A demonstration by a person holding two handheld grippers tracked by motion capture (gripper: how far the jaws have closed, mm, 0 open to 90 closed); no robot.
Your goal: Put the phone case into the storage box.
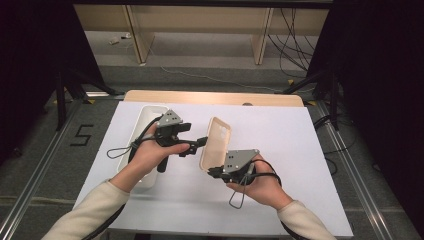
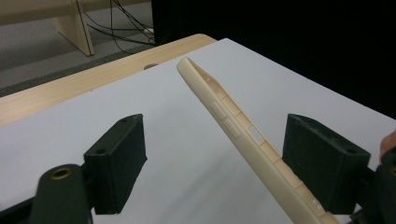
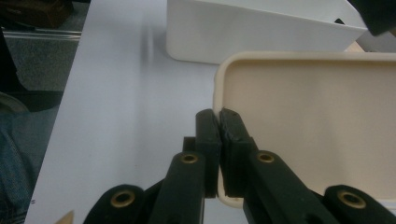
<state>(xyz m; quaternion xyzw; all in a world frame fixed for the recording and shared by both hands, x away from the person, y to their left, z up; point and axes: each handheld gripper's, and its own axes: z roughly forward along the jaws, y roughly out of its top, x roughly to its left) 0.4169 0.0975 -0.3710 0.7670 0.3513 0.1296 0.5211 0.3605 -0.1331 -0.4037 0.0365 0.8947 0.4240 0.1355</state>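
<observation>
Phone case (image 1: 215, 143), cream plastic, is off the surface (image 1: 280, 150), held upright at mid-surface with its open side facing right in the high view. My right tongs (image 1: 212, 171) are pressed together on its lower rim; the right gripper view shows the pads pinching the case wall at its corner. My left tongs (image 1: 199, 144) are spread, with the case edge lying between the jaws in the left gripper view and neither pad pressing on it. White bin (image 1: 145, 120) stands on the surface behind my left hand (image 1: 150, 152). I judge the pick-up complete and the handover barely started: left tongs must first grip the case, then right tongs release it. Placement remains undone.
</observation>
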